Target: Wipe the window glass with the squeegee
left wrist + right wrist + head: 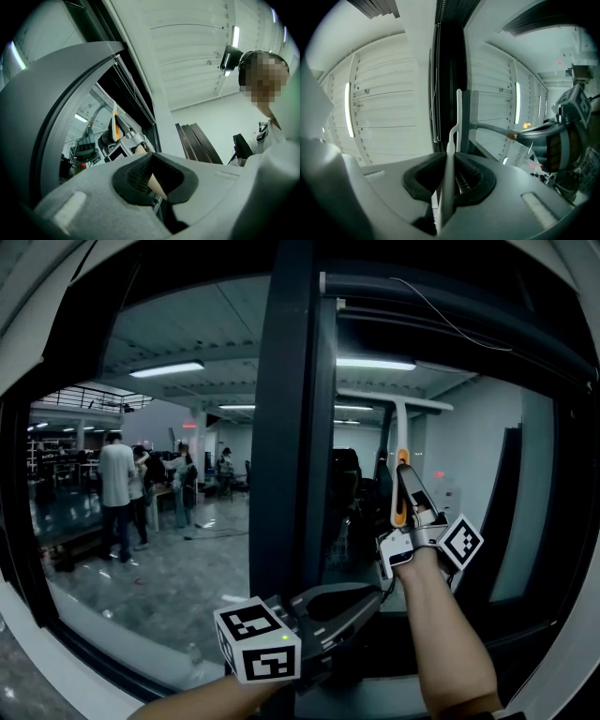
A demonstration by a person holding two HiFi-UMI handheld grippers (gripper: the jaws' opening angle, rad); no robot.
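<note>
The squeegee (pixel 401 432) handle's lower end is buried in the right claw (pixel 405 479). In that claw's own view the handle shows only as a thin edge-on strip between the pads, its foot cut off by the bottom edge. The right forearm (pixel 445 634) and left forearm (pixel 206 704) run out of the head view's lower edge. The left claw (pixel 375 594) tips merge with the dark frame (pixel 292 427). The far people (pixel 117 488) are too small to make out. In the left claw's view its body hides the right forearm but for a sliver.
</note>
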